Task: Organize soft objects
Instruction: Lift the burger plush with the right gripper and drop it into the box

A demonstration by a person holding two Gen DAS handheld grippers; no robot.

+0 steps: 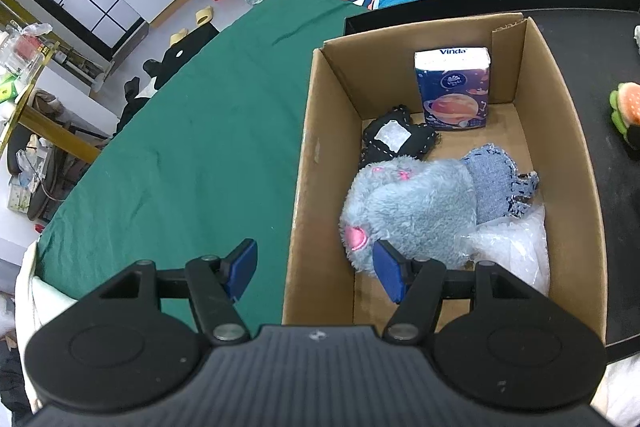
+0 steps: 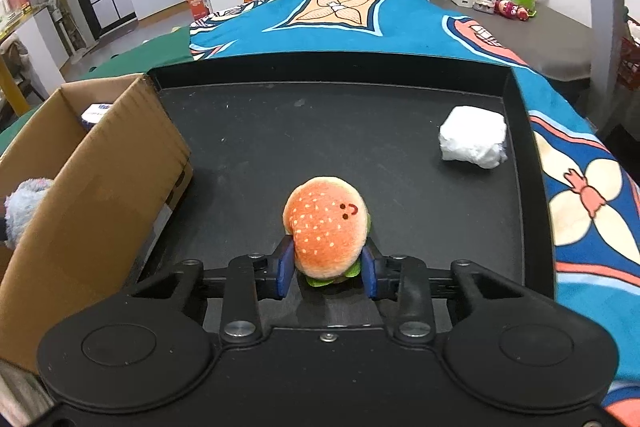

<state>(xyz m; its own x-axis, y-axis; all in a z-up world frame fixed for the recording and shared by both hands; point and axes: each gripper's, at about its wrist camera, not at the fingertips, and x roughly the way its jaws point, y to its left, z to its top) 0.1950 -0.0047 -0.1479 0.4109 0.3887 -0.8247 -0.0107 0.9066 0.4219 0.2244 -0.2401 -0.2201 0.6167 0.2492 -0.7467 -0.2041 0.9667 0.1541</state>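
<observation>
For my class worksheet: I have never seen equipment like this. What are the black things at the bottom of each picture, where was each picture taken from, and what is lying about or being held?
They are two handheld grippers, one in each of a person's hands, each carrying a camera that looks along its two blue-padded fingers. The left gripper is open and empty, over the near left wall of a brown cardboard box. Inside lie a fluffy grey-blue plush toy, a blue tissue pack, a black stitched pouch, a denim pouch and clear plastic wrap. The right gripper squeezes an orange plush hamburger over a black tray, where a white soft wad remains.
</observation>
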